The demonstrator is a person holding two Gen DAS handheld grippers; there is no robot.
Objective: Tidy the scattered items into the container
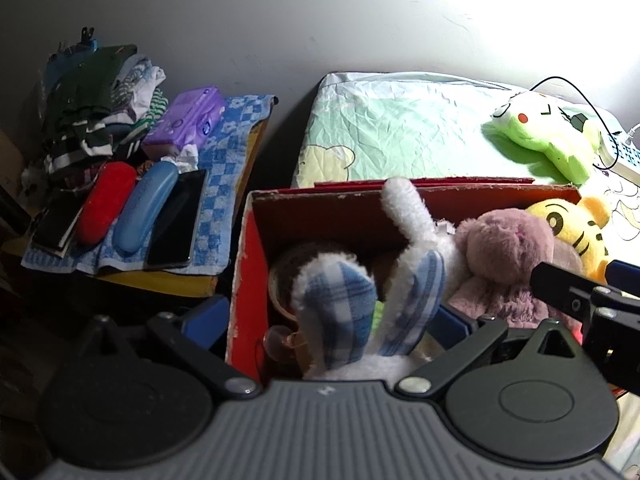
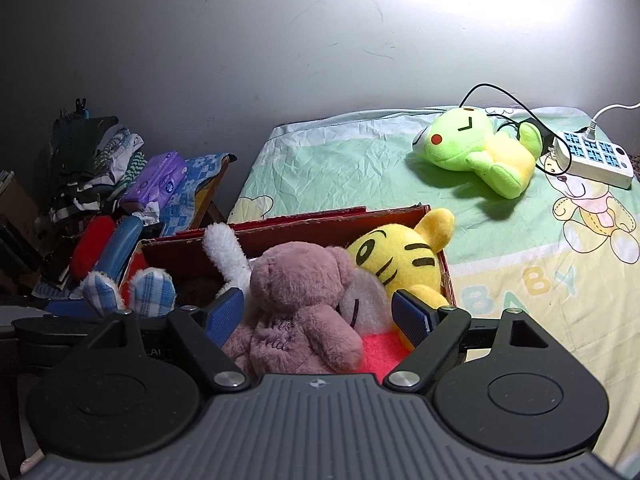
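Observation:
A red cardboard box (image 1: 250, 264) (image 2: 304, 222) stands at the bed's near edge. In it lie a white rabbit plush with blue plaid ears (image 1: 340, 304) (image 2: 154, 290), a mauve bear plush (image 1: 504, 252) (image 2: 300, 292) and a yellow tiger plush (image 1: 572, 232) (image 2: 404, 256). A green frog plush (image 1: 548, 136) (image 2: 476, 152) lies on the bed beyond the box. My left gripper (image 1: 332, 320) is open, its jaws wide around the rabbit's ears. My right gripper (image 2: 318, 314) is open, with the bear between its jaws.
A white power strip (image 2: 596, 160) with cables lies beside the frog. Left of the bed, a side table (image 1: 224, 152) holds a clothes pile (image 1: 100, 112), a purple tissue pack (image 1: 188, 120), red and blue cases (image 1: 148, 204) and a dark phone (image 1: 178, 220).

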